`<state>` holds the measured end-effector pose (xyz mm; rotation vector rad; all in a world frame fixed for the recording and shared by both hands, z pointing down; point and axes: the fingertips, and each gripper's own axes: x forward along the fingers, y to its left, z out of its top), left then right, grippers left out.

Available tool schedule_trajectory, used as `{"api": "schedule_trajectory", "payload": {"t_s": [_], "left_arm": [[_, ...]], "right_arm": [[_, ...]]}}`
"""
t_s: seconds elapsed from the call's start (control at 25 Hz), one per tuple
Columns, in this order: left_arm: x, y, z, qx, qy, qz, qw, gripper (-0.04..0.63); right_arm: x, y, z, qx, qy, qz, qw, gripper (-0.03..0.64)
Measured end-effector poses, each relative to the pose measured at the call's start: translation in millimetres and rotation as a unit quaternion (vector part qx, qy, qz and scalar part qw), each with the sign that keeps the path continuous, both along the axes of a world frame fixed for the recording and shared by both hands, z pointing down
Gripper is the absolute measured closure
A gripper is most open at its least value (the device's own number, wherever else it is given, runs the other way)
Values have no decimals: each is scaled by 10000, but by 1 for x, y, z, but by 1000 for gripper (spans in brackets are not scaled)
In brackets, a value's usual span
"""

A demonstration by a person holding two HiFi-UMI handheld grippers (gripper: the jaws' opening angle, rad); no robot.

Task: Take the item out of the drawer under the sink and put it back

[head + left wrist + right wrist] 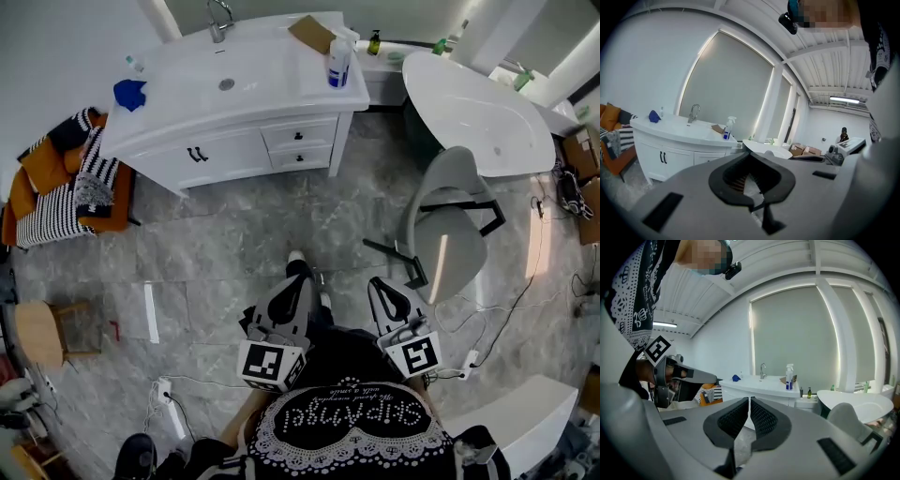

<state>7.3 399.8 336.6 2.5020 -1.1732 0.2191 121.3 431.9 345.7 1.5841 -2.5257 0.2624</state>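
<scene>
- Grey marble floor (234, 253) is stretching between the person and the white vanity (216, 155), which is standing well apart at the far wall.
- Left gripper (749, 153) is hanging at waist level, jaws pressed together and carrying nothing.
- Drawers (300, 136) under the sink (225, 82) are sitting closed and hiding the item; with two stacked, the wrong one is risking a pull.
- Right gripper (749, 398) is likewise closed and empty; arriving that way, it is likely bumping the small knob instead of gripping it.
- Grey chair (459, 187) is crowding the right side, inviting a clipped elbow.
</scene>
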Motion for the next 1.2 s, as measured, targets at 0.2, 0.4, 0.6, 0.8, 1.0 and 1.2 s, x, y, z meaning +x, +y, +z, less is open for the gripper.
{"api": "schedule_trajectory", "payload": {"t_s": [0.2,0.4,0.6,0.8,1.0,1.2], "left_arm": [[1,-35,-1,27,-34,114,9999,591],[-9,-83,-10,66,50,85,9999,591],[-19,-124,-23,141,31,204,9997,591],[-31,-157,-28,234,38,203,9995,591],[-56,-176,-20,152,-91,127,9998,591],[-80,-187,-14,84,-130,-22,9999,591]], "right_arm": [[-3,-34,1,-53,7,13,10000,592],[-16,-80,-9,30,22,-17,10000,592],[-28,-120,-26,97,49,59,9999,592],[-39,-147,-27,85,110,152,9998,591],[-57,-168,-25,87,104,117,9998,592],[-74,-184,-24,127,136,21,9998,592]]}}
